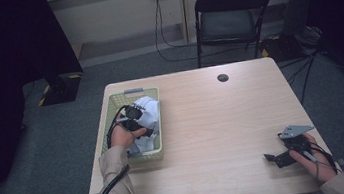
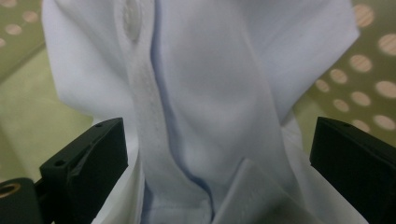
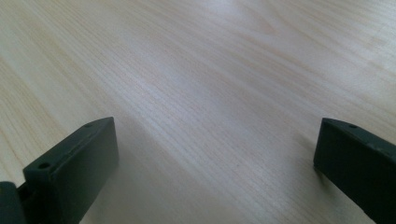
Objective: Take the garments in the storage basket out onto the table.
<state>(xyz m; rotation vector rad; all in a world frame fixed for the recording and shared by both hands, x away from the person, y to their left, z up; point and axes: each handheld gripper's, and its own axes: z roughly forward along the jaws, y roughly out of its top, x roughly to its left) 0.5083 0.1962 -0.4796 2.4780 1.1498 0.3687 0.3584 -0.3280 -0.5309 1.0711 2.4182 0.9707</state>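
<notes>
White cloth [image 2: 201,93], a garment with a stitched seam and a pale blue edge, lies bunched straight ahead of the left tongs [image 2: 219,154], whose two black jaws stand wide apart on either side of it. The fabric fills the gap between them, yet the jaws are not closed on it; whether their inner faces brush the folds cannot be told. From the high view, the left tongs [image 1: 134,118] sit inside a pale green perforated basket [image 1: 111,110], held by the left hand [image 1: 123,136], and the cloth [image 1: 147,105] is heaped just beyond and beside them within the basket. The basket's dotted wall [image 2: 369,88] rises past the cloth on the far side of the jaws.

Well apart from all that, the right tongs [image 1: 271,157] rest low over the wooden worktop [image 1: 213,121], gripped by the right hand [image 1: 317,161]. Their jaws are spread wide and hold nothing, with bare wood grain [image 3: 210,93] stretching between and ahead of the right tongs [image 3: 215,154].
</notes>
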